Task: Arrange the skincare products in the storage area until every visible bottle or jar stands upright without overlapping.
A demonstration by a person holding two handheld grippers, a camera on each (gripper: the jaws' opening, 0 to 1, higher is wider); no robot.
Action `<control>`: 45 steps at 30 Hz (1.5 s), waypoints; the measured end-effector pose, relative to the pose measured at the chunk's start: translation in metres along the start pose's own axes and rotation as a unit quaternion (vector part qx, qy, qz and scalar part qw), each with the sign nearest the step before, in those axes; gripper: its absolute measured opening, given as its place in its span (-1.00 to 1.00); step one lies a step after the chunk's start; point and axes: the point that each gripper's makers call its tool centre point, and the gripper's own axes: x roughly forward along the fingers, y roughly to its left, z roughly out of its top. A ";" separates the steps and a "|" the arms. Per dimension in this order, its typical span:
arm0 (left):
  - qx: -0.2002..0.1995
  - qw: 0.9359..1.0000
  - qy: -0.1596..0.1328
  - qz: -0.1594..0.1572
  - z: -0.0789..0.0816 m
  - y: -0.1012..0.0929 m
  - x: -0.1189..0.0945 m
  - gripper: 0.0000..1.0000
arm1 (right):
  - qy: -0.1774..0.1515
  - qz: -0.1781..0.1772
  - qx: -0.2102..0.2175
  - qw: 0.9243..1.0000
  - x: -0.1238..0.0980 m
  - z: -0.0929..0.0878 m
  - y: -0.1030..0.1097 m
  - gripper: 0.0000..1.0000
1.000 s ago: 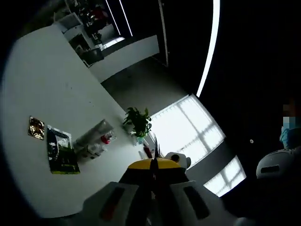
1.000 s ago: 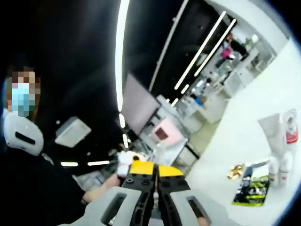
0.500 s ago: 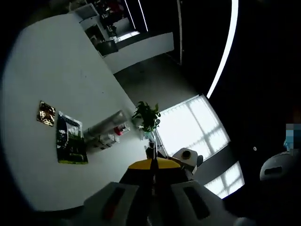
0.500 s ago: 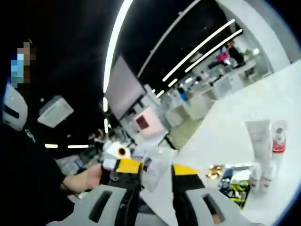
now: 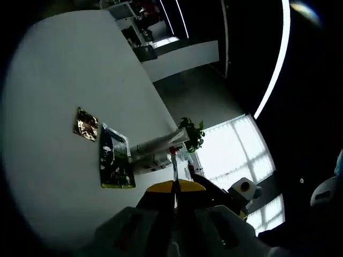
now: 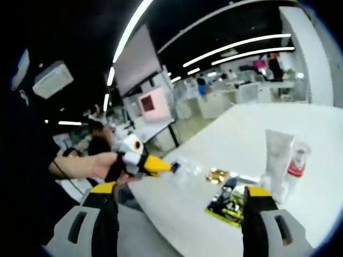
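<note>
On the white table [image 6: 241, 128] a white tube [image 6: 277, 160] stands beside a clear bottle with a red cap [image 6: 295, 168]. The left gripper view has the tube [image 5: 159, 143], small white bottles [image 5: 154, 159] and the red-capped bottle [image 5: 172, 151] grouped together. My right gripper [image 6: 181, 190] is wide open with nothing in it, well short of the products. My left gripper [image 5: 174, 184] is shut with nothing between its jaws. A hand holds the left gripper [image 6: 146, 163] above the table's near edge.
A green and black packet [image 6: 228, 201] and a gold sachet [image 6: 217, 175] lie flat in front of the products. The packet [image 5: 113, 163] and sachet [image 5: 86, 124] also lie left of the bottles. A potted plant [image 5: 193, 134] stands behind them. Desks and people fill the room beyond.
My right gripper has gone from shut to wide open. Both cameras have swung toward the table, so the products sit nearer the middle of each view.
</note>
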 end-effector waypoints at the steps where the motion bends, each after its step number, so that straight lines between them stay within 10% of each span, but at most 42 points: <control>1: 0.001 1.000 0.002 0.001 0.000 0.003 0.000 -1.00 | 0.002 -0.002 -0.001 1.000 0.000 -0.001 -0.001 0.99; 27: -0.035 0.992 0.016 0.122 0.012 0.111 0.017 -1.00 | 0.012 -0.056 0.029 0.998 -0.025 -0.016 -0.031 0.95; 45: -0.070 0.982 0.028 0.174 0.014 0.139 0.023 -1.00 | 0.019 -0.052 0.041 0.998 -0.022 -0.025 -0.029 0.92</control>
